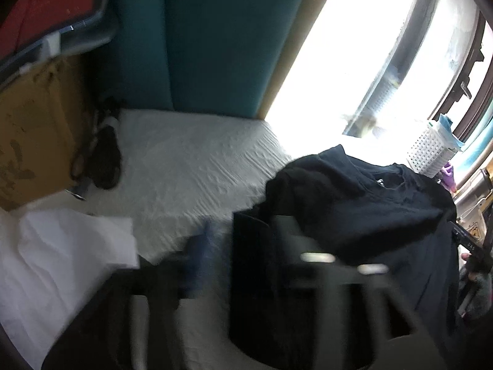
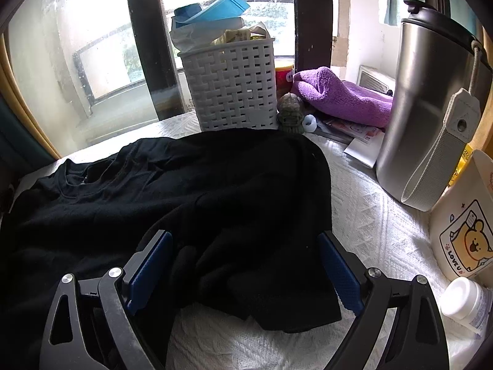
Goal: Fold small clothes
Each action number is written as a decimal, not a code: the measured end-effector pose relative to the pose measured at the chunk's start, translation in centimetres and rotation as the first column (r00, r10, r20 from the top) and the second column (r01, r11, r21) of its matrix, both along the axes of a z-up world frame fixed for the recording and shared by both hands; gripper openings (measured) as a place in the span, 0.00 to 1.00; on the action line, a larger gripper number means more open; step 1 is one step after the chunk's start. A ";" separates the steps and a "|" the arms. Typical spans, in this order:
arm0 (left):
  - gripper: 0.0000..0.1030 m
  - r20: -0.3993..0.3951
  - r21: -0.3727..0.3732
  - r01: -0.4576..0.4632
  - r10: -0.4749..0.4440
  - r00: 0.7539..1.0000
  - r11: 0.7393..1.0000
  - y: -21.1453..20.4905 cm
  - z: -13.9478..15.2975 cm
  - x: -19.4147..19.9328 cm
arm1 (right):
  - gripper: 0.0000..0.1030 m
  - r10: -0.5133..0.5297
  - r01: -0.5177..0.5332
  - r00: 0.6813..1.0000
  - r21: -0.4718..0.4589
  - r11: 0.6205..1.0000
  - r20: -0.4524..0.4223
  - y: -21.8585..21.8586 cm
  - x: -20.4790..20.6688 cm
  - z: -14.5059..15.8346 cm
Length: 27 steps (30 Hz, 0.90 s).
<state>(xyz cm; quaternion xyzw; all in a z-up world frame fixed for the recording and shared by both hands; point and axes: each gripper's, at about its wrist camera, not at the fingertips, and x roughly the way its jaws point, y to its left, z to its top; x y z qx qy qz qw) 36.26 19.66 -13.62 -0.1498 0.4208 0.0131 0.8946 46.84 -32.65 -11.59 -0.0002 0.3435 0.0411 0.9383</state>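
black shirt [image 2: 172, 191] is bunched across the middle of the white bedspread [image 2: 379, 215], collar toward the left of the right wrist view. right gripper [image 2: 246, 268] is spread wide over its lower hem, blue pads not touching. left gripper [image 1: 234, 262] is blurry at bottom centre; looks partly open, can't tell if it's gripping cloth

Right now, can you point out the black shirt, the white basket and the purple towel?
black shirt [image 2: 191, 185]: right wrist view, middle of the spread cloth.
white basket [image 2: 234, 92]: right wrist view, its woven front wall.
purple towel [image 2: 342, 95]: right wrist view, top of the folded bundle.
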 end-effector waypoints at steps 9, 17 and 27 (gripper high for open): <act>0.04 -0.004 -0.037 0.042 -0.042 0.999 0.998 -0.7 -1.9 0.6 | 0.92 -0.006 0.006 1.000 0.022 1.000 0.003 -0.3 -0.1 0.0; 0.04 0.231 0.104 -0.096 0.070 0.970 0.990 2.5 5.4 -0.9 | 0.92 0.014 -0.014 1.000 0.008 1.000 -0.006 0.1 0.2 0.0; 0.04 0.221 0.186 -0.177 0.134 0.966 0.967 6.1 5.9 -3.5 | 0.92 0.062 -0.062 0.997 0.015 0.998 -0.040 0.9 1.5 0.2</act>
